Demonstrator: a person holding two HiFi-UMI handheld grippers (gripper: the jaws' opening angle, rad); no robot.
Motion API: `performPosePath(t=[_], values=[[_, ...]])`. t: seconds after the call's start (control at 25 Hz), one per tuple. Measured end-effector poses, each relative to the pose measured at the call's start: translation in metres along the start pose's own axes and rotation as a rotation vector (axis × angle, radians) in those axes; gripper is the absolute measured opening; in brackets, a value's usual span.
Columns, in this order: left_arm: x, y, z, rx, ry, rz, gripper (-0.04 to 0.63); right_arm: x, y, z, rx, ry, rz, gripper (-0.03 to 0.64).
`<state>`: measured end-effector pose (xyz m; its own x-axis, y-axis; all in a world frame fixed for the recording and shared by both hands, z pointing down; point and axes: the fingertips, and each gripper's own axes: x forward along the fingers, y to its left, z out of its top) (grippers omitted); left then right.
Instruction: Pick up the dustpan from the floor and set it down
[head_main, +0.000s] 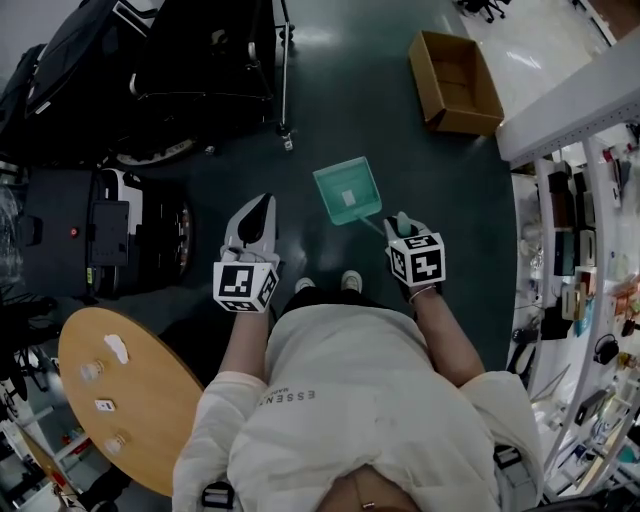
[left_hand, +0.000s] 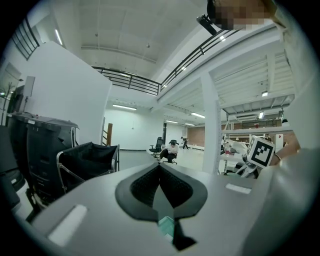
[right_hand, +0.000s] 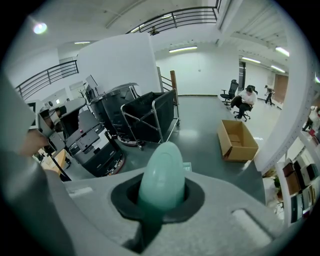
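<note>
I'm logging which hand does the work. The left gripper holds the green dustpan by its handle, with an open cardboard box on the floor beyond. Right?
Not the left: the right gripper is shut on the handle of the green dustpan, as the right gripper view shows. The left gripper holds nothing. The open cardboard box does sit on the floor beyond.

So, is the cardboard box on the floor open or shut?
Open: the cardboard box has no flaps over it, and its bare inside shows from above.

Mint-green dustpan (head_main: 347, 192) with white centre label is sitting low over the dark floor (head_main: 330, 110), pan end facing away, thin handle running back into the clamping right tool (head_main: 402, 222).
</note>
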<state>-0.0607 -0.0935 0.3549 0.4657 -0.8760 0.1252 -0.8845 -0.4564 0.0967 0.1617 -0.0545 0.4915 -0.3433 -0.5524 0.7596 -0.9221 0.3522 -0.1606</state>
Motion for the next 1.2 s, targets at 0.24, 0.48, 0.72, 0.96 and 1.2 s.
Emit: performPosePath(t=[0.24, 0.48, 0.72, 0.96, 1.2], values=[[0.003, 0.013, -0.002, 0.025, 0.0, 0.058, 0.008, 0.012, 0.0, 0.024, -0.009, -0.028, 0.037, -0.002], [0.018, 0.03, -0.008, 0.048, 0.02, 0.091, 0.008, 0.033, -0.008, 0.054, -0.025, -0.068, 0.054, -0.002], [0.054, 0.076, -0.01, 0.029, -0.009, 0.106, 0.008, 0.09, -0.01, 0.081, -0.01, -0.015, 0.041, 0.0], [0.11, 0.122, -0.03, -0.022, 0.024, 0.096, 0.008, 0.172, -0.024, 0.09, 0.067, 0.062, -0.014, 0.0], [0.146, 0.173, -0.088, -0.083, 0.111, 0.092, 0.008, 0.26, -0.021, 0.075, 0.146, 0.151, -0.057, 0.001]])
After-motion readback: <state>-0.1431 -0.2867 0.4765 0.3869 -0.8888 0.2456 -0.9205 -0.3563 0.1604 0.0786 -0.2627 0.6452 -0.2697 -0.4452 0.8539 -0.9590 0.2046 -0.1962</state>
